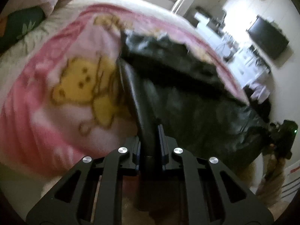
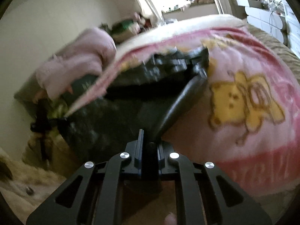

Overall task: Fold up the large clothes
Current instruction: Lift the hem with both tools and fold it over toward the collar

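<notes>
Two handheld black two-finger grippers each pinch an edge of a large dark green, shiny garment (image 1: 187, 93) stretched between them above a bed. In the left wrist view, the left gripper (image 1: 150, 140) has its jaws drawn close together on a rolled dark fold of the cloth, which runs up and away from the fingers toward the far corner. In the right wrist view, the right gripper (image 2: 149, 144) is likewise nearly closed, clamped on a thick fold of the same garment (image 2: 116, 112) that rises to the upper right. The other gripper appears small at the far edge of each view, at the cloth's opposite corner. The garment hangs over a pink fleece blanket printed with a yellow cartoon bear (image 1: 56, 97), which covers a cream bedspread (image 1: 146, 11). A pale pink quilted duvet (image 2: 78, 60) is bunched at the head of the bed beside a dark green pillow (image 1: 22, 24). A black flat-screen television (image 1: 268, 37) hangs on the white wall beyond. Motion blur softens most detail in both views.
</notes>
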Tool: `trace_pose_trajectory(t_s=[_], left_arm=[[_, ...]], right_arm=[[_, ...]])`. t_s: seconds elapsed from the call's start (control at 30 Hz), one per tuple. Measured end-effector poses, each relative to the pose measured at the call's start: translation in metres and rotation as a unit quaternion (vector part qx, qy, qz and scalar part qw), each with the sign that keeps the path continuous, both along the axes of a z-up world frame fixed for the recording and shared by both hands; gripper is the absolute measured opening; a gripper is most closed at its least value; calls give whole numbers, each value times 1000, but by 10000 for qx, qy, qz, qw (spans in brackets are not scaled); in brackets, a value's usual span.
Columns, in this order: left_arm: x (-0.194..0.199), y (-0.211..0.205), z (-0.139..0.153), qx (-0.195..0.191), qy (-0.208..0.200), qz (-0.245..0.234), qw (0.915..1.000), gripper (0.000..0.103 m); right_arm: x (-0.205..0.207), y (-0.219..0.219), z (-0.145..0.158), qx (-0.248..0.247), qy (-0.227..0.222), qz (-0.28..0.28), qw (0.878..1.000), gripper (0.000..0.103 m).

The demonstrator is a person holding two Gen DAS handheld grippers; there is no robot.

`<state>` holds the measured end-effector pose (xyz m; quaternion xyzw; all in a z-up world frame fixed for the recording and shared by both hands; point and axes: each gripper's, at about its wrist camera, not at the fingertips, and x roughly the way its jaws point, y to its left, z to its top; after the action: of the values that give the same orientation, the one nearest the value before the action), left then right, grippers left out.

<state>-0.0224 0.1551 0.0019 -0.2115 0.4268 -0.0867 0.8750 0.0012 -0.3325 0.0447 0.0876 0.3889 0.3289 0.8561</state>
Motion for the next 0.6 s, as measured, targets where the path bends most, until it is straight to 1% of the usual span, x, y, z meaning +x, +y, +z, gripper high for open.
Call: trace_pose_trajectory(t_s=[0.07, 0.17, 0.33, 0.37, 0.47, 0.6], left_arm=[[8, 1, 14, -31, -211, 73, 9997, 8], [17, -2, 33, 130, -539, 252, 9981, 8], [43, 2, 50, -60, -885, 538, 9946, 8], [47, 4, 53, -112, -929, 595, 9938, 8], [63, 12, 58, -282, -1016, 761, 9915, 8], [89, 15, 63, -298, -1083, 915, 9895, 8]], right_arm=[[12, 1, 14, 257, -158, -90, 9995, 10], [33, 2, 31, 617, -296, -354, 9970, 10], [73, -2, 42, 1074, -334, -876, 9898, 10], [83, -4, 41, 1229, -332, -1011, 9867, 10], [107, -5, 40, 1400, -303, -1309, 9810, 10], [134, -3, 43, 1515, -248, -1505, 9766, 10]])
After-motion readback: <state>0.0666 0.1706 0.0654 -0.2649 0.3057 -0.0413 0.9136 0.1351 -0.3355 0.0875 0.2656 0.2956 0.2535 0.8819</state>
